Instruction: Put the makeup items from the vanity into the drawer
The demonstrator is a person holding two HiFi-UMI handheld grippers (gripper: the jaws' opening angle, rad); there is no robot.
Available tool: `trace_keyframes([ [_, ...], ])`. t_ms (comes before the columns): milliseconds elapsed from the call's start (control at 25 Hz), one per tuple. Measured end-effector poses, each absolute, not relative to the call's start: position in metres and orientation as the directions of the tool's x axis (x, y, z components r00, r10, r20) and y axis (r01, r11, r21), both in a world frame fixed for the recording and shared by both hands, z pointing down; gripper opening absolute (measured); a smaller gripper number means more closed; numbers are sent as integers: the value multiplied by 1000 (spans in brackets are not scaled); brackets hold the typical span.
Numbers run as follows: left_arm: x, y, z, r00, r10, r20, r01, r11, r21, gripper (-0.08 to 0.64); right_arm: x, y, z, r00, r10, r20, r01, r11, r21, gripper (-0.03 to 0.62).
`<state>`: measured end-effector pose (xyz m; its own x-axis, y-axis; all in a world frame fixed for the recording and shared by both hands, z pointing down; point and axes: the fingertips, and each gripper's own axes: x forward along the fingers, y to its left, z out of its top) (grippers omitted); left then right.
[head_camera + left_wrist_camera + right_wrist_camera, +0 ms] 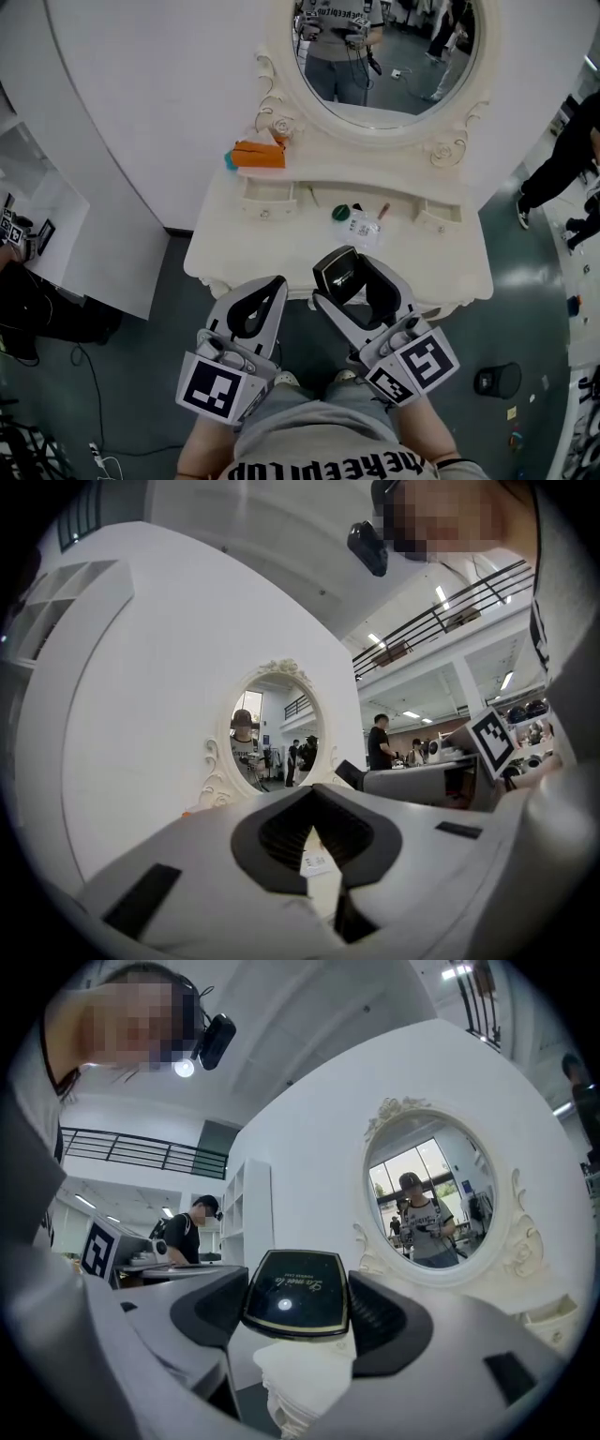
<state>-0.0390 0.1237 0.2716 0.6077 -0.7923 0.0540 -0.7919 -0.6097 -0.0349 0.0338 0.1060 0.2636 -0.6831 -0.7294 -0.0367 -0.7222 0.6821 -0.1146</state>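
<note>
Right gripper (298,1299) clamped on black compact (337,274) (gold-rimmed lid); left gripper (314,791) closed, tips meeting, seemingly empty.

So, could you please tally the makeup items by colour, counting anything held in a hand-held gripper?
Black: 1, the compact in the right hand-held gripper
Orange: 1, the box
Green: 1, the pot
Red: 1, the stick
Clear: 1, the packet
Total: 5
</note>
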Motion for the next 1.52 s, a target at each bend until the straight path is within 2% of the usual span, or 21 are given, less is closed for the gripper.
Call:
trace_keyframes([
  [360,-70,121,282,631,-775,44,-775,-632,-23,15,4,110,276,-663,-748,-7,-740,658,-139,351],
  [1240,-47,29,288,577,-814,71,-816,-579,-6,15,21,11,283,-724,-689,15,-685,717,-130,351],
  [1400,-41,5,281,559,-829,26,-829,-559,-21,15,29,-13,283,-733,-680,19,-676,725,-134,351],
  [1520,-33,-5,287,549,-833,68,-834,-551,-10,15,36,-28,284,-742,-670,24,-666,734,-134,351],
])
